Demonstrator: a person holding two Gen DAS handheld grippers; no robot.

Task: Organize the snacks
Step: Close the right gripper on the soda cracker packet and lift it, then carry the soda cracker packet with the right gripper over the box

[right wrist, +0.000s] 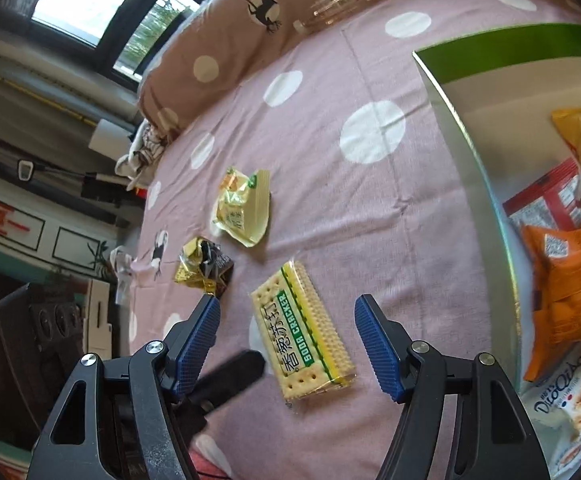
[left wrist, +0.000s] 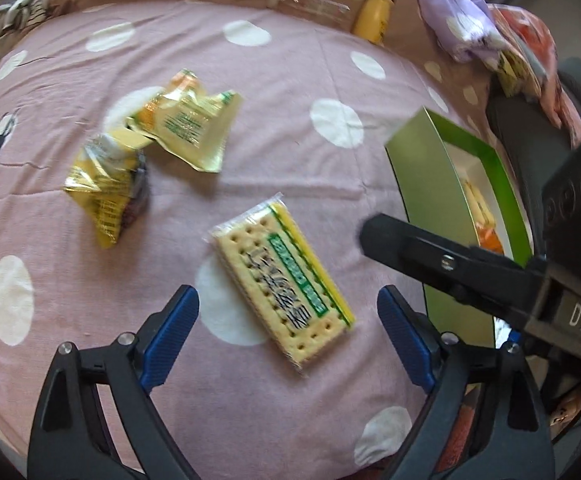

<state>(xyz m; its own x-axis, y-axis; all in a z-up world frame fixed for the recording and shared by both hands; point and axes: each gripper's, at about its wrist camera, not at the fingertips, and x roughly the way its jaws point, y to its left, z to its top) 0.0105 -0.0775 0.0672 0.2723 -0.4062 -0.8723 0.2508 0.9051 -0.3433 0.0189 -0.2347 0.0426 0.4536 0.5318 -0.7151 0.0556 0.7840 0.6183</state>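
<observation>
- Soda cracker pack flat on pink dotted bedsheet, just beside green box.
- Left claw wide, straddling near end of pack, no contact.
- Right claw wide, empty, above pack.
- 2 crumpled yellow wrappers beyond pack, away from box.

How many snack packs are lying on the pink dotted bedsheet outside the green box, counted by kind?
Clear-wrapped soda cracker pack: 1
Crumpled pale yellow foil packet: 1
Crumpled gold-and-black foil packet: 1
Total: 3
</observation>
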